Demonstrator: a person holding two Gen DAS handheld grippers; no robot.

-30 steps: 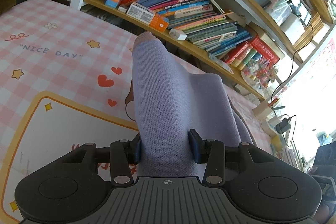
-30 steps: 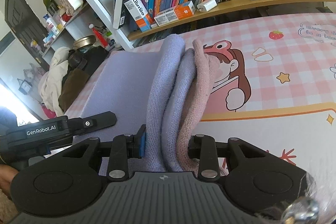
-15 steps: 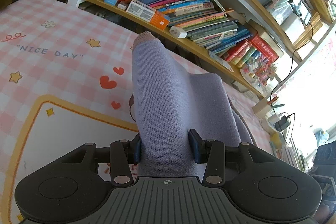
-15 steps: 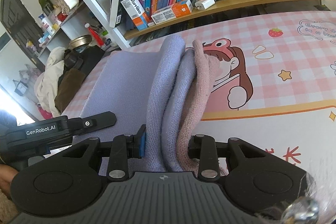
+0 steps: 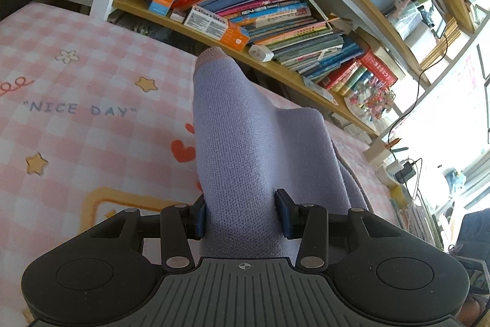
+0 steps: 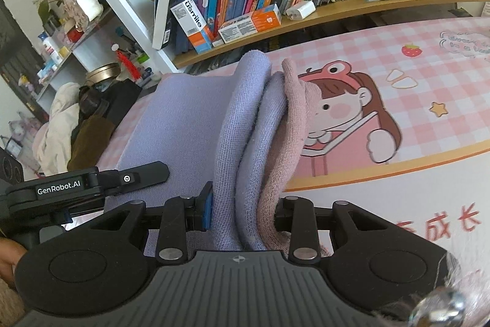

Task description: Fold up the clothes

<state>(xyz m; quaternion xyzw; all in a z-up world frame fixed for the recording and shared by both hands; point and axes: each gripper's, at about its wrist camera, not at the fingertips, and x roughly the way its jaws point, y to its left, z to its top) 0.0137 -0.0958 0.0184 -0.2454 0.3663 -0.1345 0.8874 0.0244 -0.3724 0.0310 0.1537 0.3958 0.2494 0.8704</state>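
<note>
Sweater (image 5: 245,143) in lilac knit, with a dusty pink cuff at its far end, is gathered into thick folds and clamped by both tools above a pink checked counter (image 5: 76,88). The left tool (image 5: 243,213) grips one bunched fold between its blue pads; the fabric rises away from it toward the bookshelf (image 5: 275,20) and drapes off to the right. In the right wrist view the right tool (image 6: 242,213) is clenched on several layers of the sweater (image 6: 245,127), lilac on the left and pink on the right, while a flat lilac panel spreads to the left over the counter (image 6: 428,88). The left tool's black finger (image 6: 134,176) lies over that flat panel. A cartoon girl printed on the counter shows just right of the pink fold.
</note>
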